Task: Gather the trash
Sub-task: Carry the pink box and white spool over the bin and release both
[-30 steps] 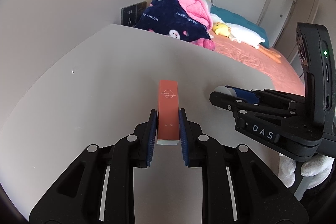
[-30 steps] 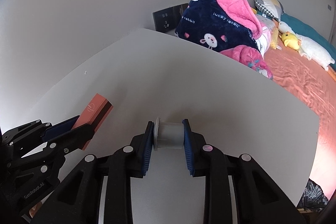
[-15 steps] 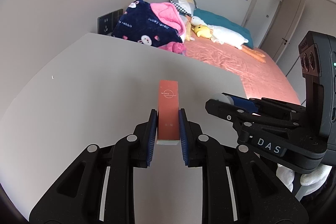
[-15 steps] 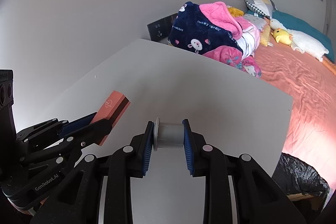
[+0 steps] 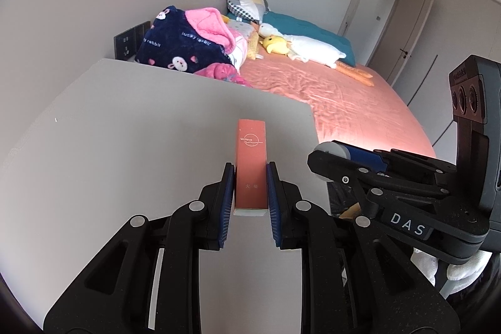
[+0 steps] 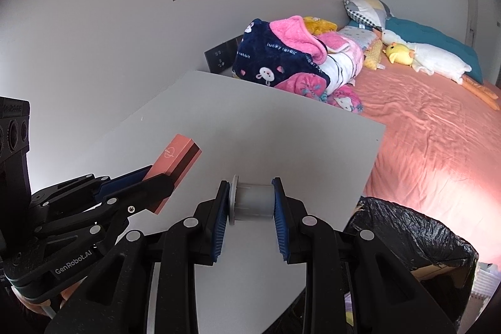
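Observation:
My left gripper [image 5: 250, 174] is shut on a long orange-red box [image 5: 251, 165] and holds it above the grey table [image 5: 125, 146]. The box also shows at the left of the right wrist view [image 6: 175, 165]. My right gripper [image 6: 250, 193] is shut on a small grey spool [image 6: 250, 201], held near the table's right edge. The right gripper with the spool shows at the right of the left wrist view [image 5: 328, 152]. A bin lined with a black bag [image 6: 413, 237] stands below and to the right of the table.
A bed with an orange sheet [image 5: 344, 102] lies beyond the table, with a navy and pink blanket [image 5: 188, 52], pillows and a yellow plush toy [image 5: 275, 44]. A dark socket panel [image 5: 130, 41] is on the wall. Closet doors [image 5: 391, 21] stand at the far right.
Both grippers have lifted and pulled back toward the table's right edge with their loads. The black-lined bin has come further into the right wrist view.

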The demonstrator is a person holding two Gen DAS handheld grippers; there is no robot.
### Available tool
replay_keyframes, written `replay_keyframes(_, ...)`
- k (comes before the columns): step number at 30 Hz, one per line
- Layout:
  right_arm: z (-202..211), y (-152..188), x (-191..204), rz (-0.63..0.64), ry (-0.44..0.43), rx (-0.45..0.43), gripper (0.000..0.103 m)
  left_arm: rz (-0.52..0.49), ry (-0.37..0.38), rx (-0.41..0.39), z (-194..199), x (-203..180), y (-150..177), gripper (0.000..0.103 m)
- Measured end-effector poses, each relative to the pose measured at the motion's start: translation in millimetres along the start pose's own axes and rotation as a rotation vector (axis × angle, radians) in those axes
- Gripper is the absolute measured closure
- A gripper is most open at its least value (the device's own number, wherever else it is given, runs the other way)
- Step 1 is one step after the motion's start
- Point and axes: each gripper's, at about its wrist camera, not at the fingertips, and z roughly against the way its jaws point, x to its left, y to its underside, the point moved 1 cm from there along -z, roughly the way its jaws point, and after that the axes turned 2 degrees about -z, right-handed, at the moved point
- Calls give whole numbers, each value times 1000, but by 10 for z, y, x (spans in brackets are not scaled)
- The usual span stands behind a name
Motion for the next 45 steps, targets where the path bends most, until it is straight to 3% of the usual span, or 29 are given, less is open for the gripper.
replay_keyframes(18, 717, 287, -489, -66, 61, -70, 74, -70, 93, 7, 96, -771, 82, 83)
replay_keyframes(31, 1098, 488, -964, -135, 108, -104, 74, -143, 165, 43, -50, -1351, 82, 83)
replay_keyframes(41, 1341, 637, -1336, -198, 157, -126, 74, -170, 276, 96, -210, -1694, 162, 82)
replay_keyframes(44, 1432, 646, -1431, -224, 172, -139, 74, -166, 353, 140, -277, -1760, 193, 82)
replay_keyframes(45, 1472, 650, -1460, -235, 175, -148, 74, -165, 377, 160, -304, -1773, 209, 76)
